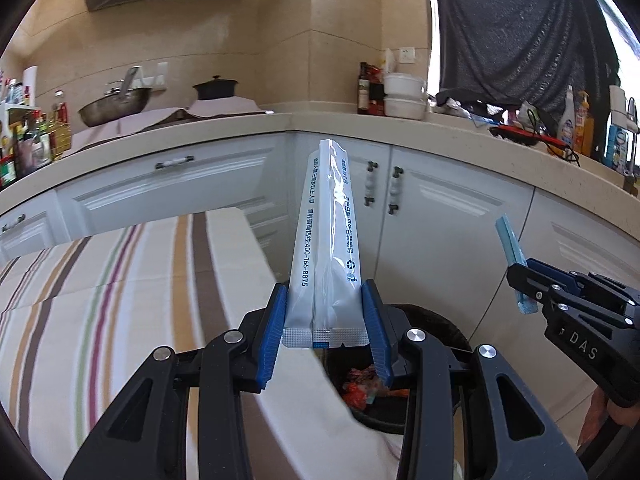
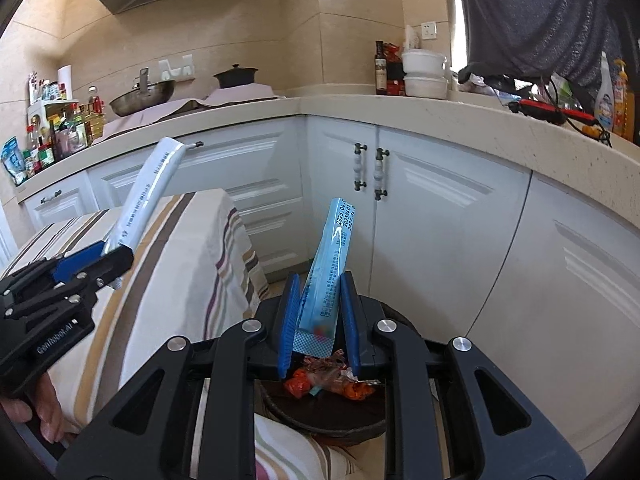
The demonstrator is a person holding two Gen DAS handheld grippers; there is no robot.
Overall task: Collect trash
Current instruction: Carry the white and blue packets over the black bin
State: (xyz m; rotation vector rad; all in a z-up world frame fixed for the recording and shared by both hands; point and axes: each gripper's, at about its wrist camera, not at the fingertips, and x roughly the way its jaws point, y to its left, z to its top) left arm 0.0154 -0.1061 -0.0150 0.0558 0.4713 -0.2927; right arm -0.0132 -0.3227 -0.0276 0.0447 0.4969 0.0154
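My left gripper [image 1: 325,334] is shut on a long white sachet wrapper [image 1: 328,240] that stands up between its blue pads. From the right wrist view the same left gripper [image 2: 105,258] and white wrapper [image 2: 148,192] sit at the left, over the striped table. My right gripper [image 2: 319,320] is shut on a light blue sachet wrapper [image 2: 330,256], which leans to the right. In the left wrist view the right gripper [image 1: 528,292] holds that blue wrapper [image 1: 514,256] at the right. A dark round trash bin [image 2: 328,416] with orange and red wrappers inside lies just below both grippers.
A table with a striped cloth [image 1: 100,300] fills the left. White cabinets [image 2: 440,220] and a beige L-shaped counter [image 2: 360,106] stand behind the bin. On the counter are a wok [image 2: 142,98], a dark pot [image 2: 235,76], bottles [image 2: 60,128] and white containers [image 2: 424,74]. A hand [image 2: 24,412] holds the left gripper's handle.
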